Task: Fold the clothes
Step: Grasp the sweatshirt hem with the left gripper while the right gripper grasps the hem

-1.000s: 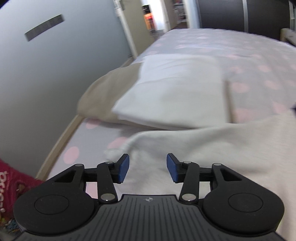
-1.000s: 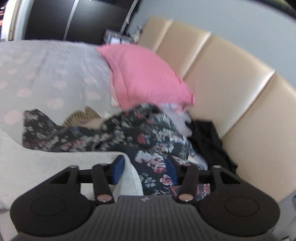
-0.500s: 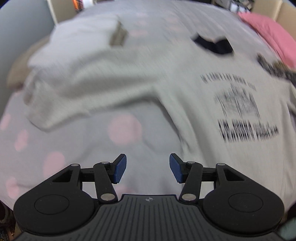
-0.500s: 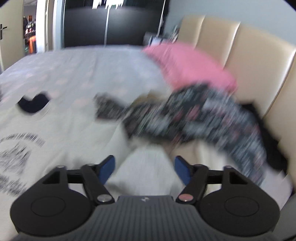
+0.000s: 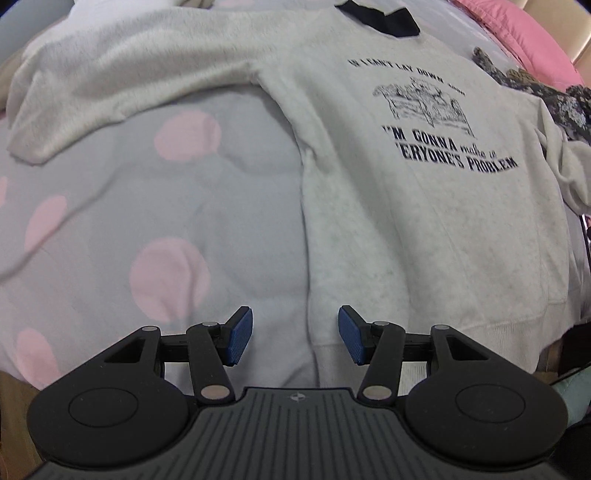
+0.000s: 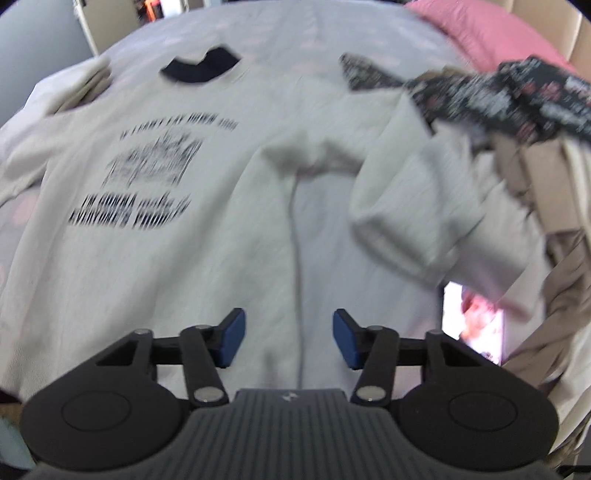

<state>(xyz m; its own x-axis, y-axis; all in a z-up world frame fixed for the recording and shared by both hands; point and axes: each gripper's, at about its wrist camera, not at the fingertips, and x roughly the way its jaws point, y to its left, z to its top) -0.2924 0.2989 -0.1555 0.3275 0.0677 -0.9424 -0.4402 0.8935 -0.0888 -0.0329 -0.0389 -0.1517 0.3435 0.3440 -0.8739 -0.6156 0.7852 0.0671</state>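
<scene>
Two grippers hover over one pale sweatshirt [image 5: 424, 221] spread front-up on the dotted bedspread [image 5: 147, 206]. From the left, the left gripper [image 5: 295, 334] points down at the sweatshirt's left side seam near the hem, fingers apart and empty. The right gripper [image 6: 288, 338] hangs over the right side seam, fingers likewise apart, beside the one folded-in sleeve [image 6: 417, 192]. One floral garment [image 6: 517, 99] and one pink pillow [image 6: 491, 33] lie beyond.
</scene>
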